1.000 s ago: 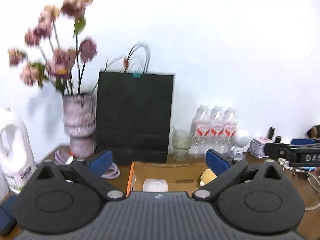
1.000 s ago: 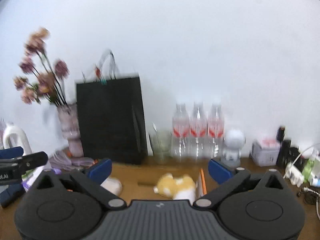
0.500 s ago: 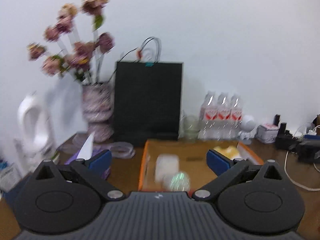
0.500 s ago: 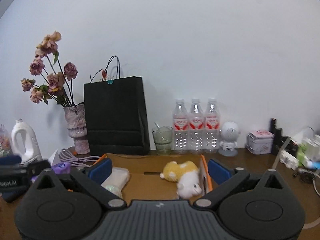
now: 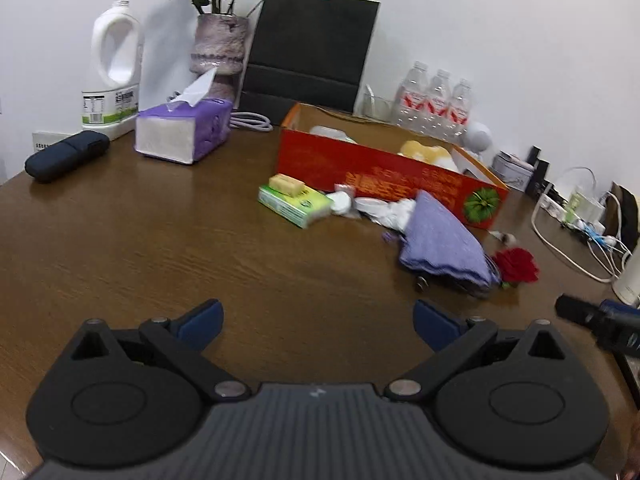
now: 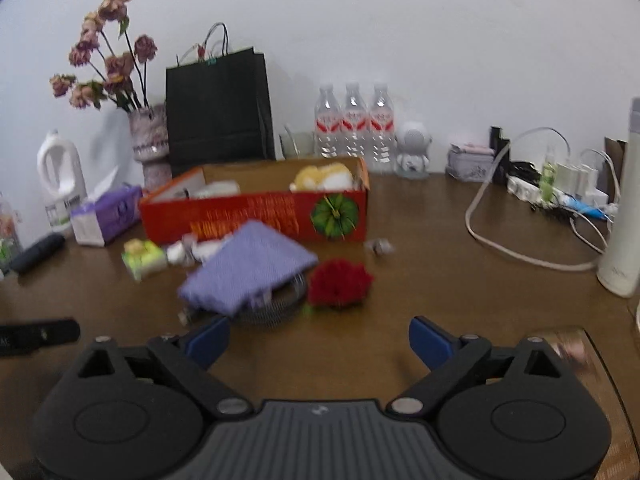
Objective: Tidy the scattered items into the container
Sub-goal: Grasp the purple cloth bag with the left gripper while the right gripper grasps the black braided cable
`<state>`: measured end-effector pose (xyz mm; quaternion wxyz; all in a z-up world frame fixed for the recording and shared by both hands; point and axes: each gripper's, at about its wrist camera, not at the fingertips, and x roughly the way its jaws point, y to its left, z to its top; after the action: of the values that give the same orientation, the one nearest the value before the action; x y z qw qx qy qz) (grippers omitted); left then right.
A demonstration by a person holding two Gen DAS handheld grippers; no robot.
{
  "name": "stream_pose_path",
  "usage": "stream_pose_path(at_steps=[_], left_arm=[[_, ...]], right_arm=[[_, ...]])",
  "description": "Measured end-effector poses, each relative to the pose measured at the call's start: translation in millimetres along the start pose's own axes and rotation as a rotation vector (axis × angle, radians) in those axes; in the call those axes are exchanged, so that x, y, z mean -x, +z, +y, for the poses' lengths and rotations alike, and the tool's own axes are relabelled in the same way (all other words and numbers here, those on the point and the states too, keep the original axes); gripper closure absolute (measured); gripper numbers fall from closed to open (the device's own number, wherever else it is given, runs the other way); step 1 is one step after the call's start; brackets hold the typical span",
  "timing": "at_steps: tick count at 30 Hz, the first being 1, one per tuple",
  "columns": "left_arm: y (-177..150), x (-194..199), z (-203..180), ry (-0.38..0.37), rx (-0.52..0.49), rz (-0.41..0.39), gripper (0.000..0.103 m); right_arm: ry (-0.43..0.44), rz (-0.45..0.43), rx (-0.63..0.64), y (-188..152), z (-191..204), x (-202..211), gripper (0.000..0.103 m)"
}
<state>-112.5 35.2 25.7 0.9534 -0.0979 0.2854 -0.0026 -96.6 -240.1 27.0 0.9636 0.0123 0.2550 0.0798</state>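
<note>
- Brown wooden table (image 5: 140, 248): left gripper (image 5: 316, 320) spread wide, empty; right gripper (image 6: 318, 338) apart, jaws closing on nothing.
- One purple cloth (image 6: 248, 268), one red flower (image 6: 340, 282), one green packet (image 5: 294, 202), some blurred white bits.
- One red box (image 6: 256, 218) behind, holding perhaps two items.
- Three water bottles (image 6: 354, 128) at the wall.

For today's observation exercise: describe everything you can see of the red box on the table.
The red box is a long, shallow open-topped carton, seemingly cardboard, with plain brown inner walls. Its front bears gold lettering and a green round emblem at one end. It sits flat on the table, holding a yellow plush and white items. A purple cloth lies against its front.
</note>
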Motion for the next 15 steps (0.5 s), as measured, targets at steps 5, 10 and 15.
stream_pose_path(at_steps=[5, 10, 15], left_arm=[[8.2, -16.2, -15.0, -0.053, -0.068, -0.003, 0.000], [37.3, -66.5, -44.4, -0.159, -0.171, -0.001, 0.008], [72.9, -133.3, -61.6, -0.269, -0.142, 0.139, 0.033]], right_arm=[[0.009, 0.016, -0.018, -0.7, -4.8, -8.1, 0.014], [0.021, 0.031, -0.051, 1.7, -6.7, -22.4, 0.017], [0.028, 0.041, -0.033, 2.2, -6.2, -28.8, 0.021]])
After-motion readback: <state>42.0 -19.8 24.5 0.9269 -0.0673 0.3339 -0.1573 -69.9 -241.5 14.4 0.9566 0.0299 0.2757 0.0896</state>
